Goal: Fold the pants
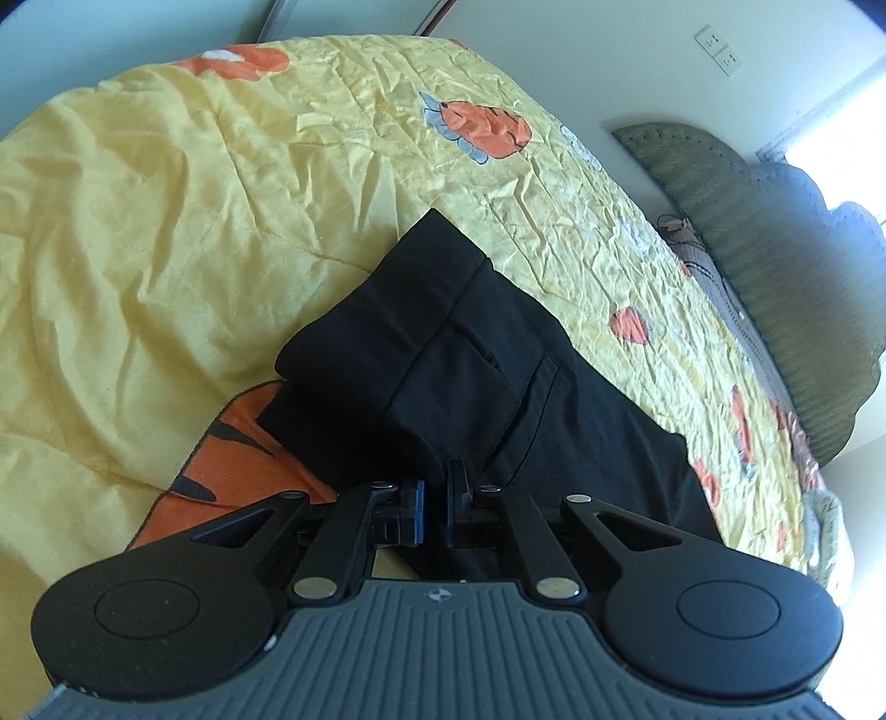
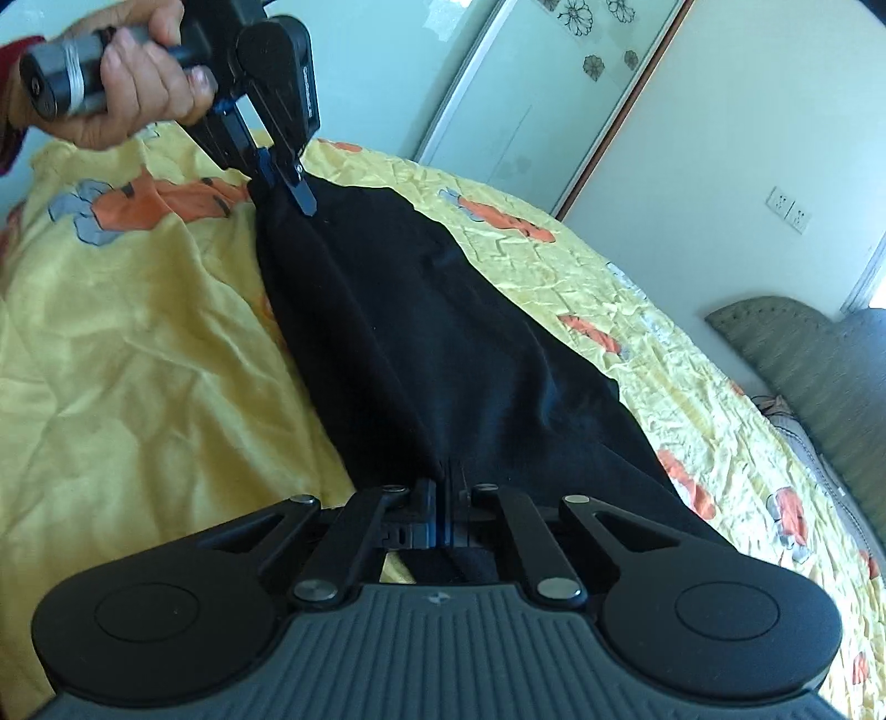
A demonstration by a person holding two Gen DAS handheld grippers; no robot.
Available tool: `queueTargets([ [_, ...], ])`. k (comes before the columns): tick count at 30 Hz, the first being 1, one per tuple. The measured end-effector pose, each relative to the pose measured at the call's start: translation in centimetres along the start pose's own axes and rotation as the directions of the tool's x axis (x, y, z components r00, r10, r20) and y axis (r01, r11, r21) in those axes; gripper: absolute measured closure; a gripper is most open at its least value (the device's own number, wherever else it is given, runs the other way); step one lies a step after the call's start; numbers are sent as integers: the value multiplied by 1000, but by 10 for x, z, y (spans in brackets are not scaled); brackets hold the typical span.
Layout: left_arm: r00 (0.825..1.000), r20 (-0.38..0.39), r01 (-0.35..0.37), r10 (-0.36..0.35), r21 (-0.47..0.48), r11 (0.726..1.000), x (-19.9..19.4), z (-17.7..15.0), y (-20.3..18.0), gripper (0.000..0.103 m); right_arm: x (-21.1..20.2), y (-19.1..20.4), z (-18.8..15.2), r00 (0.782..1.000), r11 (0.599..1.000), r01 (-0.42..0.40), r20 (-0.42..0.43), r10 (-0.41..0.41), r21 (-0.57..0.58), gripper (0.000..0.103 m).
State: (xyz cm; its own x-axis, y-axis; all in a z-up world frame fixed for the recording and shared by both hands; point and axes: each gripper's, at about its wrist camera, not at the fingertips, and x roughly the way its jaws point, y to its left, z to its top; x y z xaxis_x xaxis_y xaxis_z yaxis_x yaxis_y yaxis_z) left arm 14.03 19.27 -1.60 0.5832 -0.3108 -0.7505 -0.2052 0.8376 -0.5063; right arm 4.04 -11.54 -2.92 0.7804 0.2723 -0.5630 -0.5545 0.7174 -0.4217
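Black pants [image 1: 470,354] lie on a yellow quilt [image 1: 166,221] printed with orange tigers.

Daylight came from a window [image 1: 830,166] at the right, blown out to white glare. The quilt [image 1: 194,221] was bright and sharp, its creases softly shaded. The pants [image 2: 421,332] showed little detail in their blackness. Fisheye bending curved the edges; corners were dark.

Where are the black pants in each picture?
Left wrist view: the black fabric pants fill the centre, running from the gripper up the bed.
Right wrist view: the pants stretch from top-left to bottom-centre.
Shared landmark: white wall socket.
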Motion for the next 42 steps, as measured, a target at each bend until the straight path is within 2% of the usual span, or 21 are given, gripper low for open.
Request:
queueTargets([
  [7,999,1,-38,38,32,999,6,-3,-2,97,8,3,-1,999,999,-31,-45,31,6,100],
  [9,999,-8,-47,47,37,998,9,-3,-2,80,10,3,-3,999,999,-20,-26,21,34,99],
  [14,996,31,-91,88,115,989,-8,-8,-15,77,-12,3,-7,999,1000,10,-39,-9,18,88],
  [17,986,81,-160,146,206,965,-23,-15,-30,77,-44,-28,-21,999,985,-47,3,47,168,84],
  [19,977,130,-197,167,268,943,-34,-24,-46,77,-58,-58,-37,999,939,-21,31,11,343,84],
  [20,975,152,-202,162,301,932,-38,-29,-55,77,-61,-73,-46,999,904,5,34,-21,428,79],
  [21,974,168,-204,155,331,921,-40,-34,-65,77,-61,-87,-57,998,861,32,24,-51,508,65],
  [22,973,177,-201,145,360,911,-41,-39,-75,77,-58,-97,-68,998,815,49,5,-63,578,56],
  [23,976,175,-188,128,390,902,-41,-43,-85,76,-53,-106,-79,999,775,40,-22,-34,631,41],
  [24,980,169,-168,105,419,893,-40,-47,-94,75,-48,-110,-89,999,748,16,-47,20,663,43],
  [25,983,162,-149,85,442,885,-37,-52,-103,74,-48,-111,-96,998,732,12,-49,29,681,44],
  [27,988,143,-117,51,503,856,-30,-64,-122,74,-64,-115,-106,1000,686,11,7,-24,728,43],
  [28,991,133,-101,34,537,838,-25,-70,-132,74,-74,-123,-114,997,640,14,35,-63,769,42],
  [30,995,95,-52,-5,594,803,-16,-85,-152,74,-97,-145,-138,982,497,40,58,-181,867,29],
  [32,998,32,24,-59,654,756,-4,-103,-172,69,-116,-171,-172,960,309,60,30,-279,949,21],
  [34,995,-16,80,-97,702,708,8,-123,-191,66,-132,-194,-209,932,123,57,-9,-362,991,21],
  [36,994,-14,79,-106,762,642,22,-145,-207,62,-144,-214,-246,902,-35,23,-36,-430,999,21],
  [38,996,30,28,-87,801,598,34,-164,-216,61,-146,-231,-277,886,-168,-11,-68,-459,986,21],
  [39,995,56,0,-78,811,586,41,-170,-218,61,-144,-239,-288,890,-219,-31,-73,-449,975,19],
  [40,995,79,-31,-57,814,579,48,-175,-218,61,-141,-248,-299,902,-246,-54,-58,-429,968,19],
  [42,997,78,-54,-16,812,582,61,-180,-217,62,-134,-256,-311,908,-318,-91,-52,-415,944,21],
])
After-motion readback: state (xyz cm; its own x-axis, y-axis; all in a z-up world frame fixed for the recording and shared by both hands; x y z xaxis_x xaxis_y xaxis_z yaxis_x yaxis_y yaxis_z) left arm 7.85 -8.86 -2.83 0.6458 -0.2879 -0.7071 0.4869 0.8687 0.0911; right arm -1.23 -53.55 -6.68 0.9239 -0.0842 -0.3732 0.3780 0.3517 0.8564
